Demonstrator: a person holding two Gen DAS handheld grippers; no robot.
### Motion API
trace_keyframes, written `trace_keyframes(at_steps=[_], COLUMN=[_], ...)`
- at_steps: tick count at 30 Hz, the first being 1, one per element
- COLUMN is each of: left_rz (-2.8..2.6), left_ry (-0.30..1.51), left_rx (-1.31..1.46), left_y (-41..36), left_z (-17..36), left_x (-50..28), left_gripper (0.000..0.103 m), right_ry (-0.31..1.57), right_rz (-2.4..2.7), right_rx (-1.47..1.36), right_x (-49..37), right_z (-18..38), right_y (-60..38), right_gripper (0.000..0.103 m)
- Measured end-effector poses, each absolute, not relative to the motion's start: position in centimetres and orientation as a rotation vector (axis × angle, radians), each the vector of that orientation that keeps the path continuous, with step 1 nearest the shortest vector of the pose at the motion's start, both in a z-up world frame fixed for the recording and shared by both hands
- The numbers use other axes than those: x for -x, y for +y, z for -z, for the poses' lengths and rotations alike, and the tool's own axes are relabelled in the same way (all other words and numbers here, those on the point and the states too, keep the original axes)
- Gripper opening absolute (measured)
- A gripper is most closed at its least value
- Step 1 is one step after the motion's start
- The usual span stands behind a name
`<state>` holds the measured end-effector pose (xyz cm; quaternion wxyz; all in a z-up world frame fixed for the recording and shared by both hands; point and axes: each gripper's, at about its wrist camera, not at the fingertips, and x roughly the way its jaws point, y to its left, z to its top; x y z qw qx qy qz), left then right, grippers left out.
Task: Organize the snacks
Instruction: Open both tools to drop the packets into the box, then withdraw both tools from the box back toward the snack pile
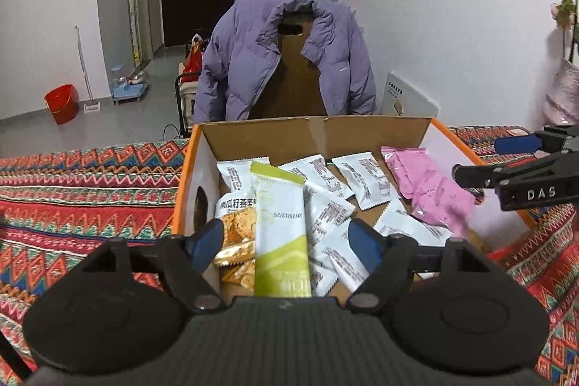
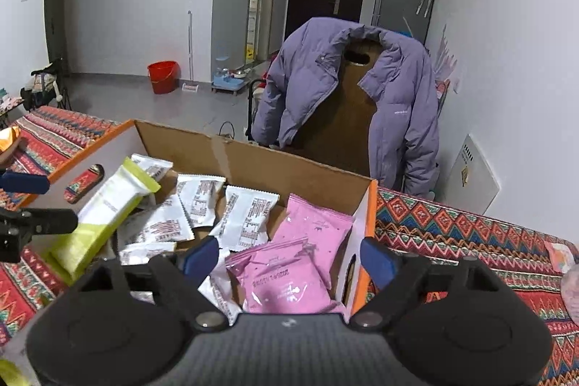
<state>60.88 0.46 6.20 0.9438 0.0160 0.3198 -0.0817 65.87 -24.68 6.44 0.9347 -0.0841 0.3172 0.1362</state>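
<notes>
Green-white snack bar [image 1: 280, 230] lies loose atop white packets [image 1: 365, 181] in the cardboard box [image 1: 311, 132] on the desk. Light, slick film, crushable contents likely; pinch mid-length across its width. Left tool [image 1: 286, 237] gapes astride it, pads clear. Right tool [image 2: 289, 259] spread above pink packets [image 2: 289, 274], holding nothing.

The green and white packet [image 1: 280, 230] shows the date 2025/12/25, printed upside down. The cracker packet [image 1: 234, 223] beside it has Chinese words, 南瓜籽燕麦. The black right tongs [image 1: 481, 165] say DAS in white letters. Small print on the white packets [image 1: 365, 181] is too tiny to read.
</notes>
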Motion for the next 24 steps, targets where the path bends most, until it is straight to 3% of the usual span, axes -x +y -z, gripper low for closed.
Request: trace_keyframes(at_steps=[12, 19, 24], left_rz=[0.169, 0.131, 0.090], left_ry=[0.539, 0.461, 0.406], left_rx=[-0.057, -0.078, -0.082], left_y=[2.6, 2.9, 2.6], left_z=[-10.7, -10.6, -9.3], left_x=[-45.3, -35.0, -28.5], left_gripper=[0.095, 0.095, 0.098], right_ry=[0.533, 0.460, 0.422], right_rz=[-0.366, -0.374, -0.343], right_rx=[0.147, 0.152, 0.182], right_x=[-52.0, -41.5, -34.3], right_z=[-11.3, -11.4, -10.4], right_y=[-25.3, -25.6, -25.0], right_gripper=[0.094, 0.103, 0.103])
